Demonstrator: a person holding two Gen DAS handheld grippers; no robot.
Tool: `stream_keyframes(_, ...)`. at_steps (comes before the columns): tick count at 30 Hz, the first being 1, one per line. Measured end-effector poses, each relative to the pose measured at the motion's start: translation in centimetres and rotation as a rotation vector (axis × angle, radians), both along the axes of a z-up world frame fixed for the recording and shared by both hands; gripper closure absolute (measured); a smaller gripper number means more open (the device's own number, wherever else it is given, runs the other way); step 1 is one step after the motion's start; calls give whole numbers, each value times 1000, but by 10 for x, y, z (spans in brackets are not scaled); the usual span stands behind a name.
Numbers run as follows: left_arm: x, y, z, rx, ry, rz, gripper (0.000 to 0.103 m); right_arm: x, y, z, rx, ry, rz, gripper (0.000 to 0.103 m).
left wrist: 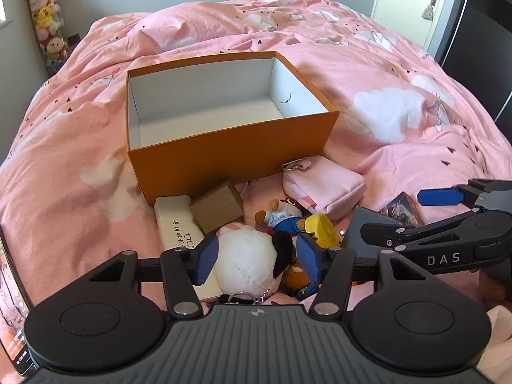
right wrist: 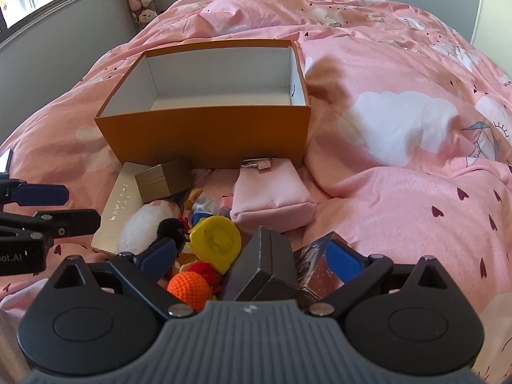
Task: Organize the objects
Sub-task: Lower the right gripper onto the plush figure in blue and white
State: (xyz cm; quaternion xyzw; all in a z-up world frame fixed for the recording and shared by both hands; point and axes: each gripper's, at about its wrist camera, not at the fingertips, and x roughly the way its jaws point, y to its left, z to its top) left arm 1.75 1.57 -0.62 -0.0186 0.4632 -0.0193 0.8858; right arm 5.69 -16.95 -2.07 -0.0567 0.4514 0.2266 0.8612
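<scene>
An open orange box [left wrist: 230, 156] [right wrist: 208, 137] with a white, bare inside stands on the pink bed. In front of it lie a cream glasses case [left wrist: 176, 224], a small brown carton [left wrist: 217, 208], a pink pouch [left wrist: 323, 185], a white plush [left wrist: 246, 262] [right wrist: 144, 227], a yellow round item [right wrist: 216, 240], a dark grey box [right wrist: 265, 265], a patterned box [right wrist: 315, 268] and an orange crochet ball [right wrist: 188, 284]. My left gripper [left wrist: 256, 260] [right wrist: 84, 204] hovers open over the plush. My right gripper [right wrist: 251, 256] [left wrist: 391, 212] stands wide open above the grey box, holding nothing.
The pink duvet [left wrist: 400, 73] rises in soft folds right of the box. A phone [left wrist: 9, 320] lies at the left edge. A column of stuffed toys [left wrist: 48, 16] hangs in the far left corner, and a door [left wrist: 412, 0] is at the far right.
</scene>
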Motion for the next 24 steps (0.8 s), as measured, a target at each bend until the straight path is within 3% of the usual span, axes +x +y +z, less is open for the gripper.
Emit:
stream_keyframes(6, 16, 25, -7, -69, 58, 59, 45, 21, 2, 3, 19, 35, 12, 31)
stream_keyframes(12, 31, 53, -20, -53, 98, 142, 45, 47, 25, -2, 50, 108, 97, 34)
stream_keyframes(15, 33, 62, -32, -94, 135, 164, 45, 56, 40, -13, 67, 167, 134, 42)
stream_keyframes(19, 40, 60, -43, -203, 186, 136, 42, 61, 58, -26, 68, 232, 198, 52)
stream_keyframes(24, 49, 42, -57, -203, 229, 84, 36, 66, 64, -32, 18, 244, 228, 55)
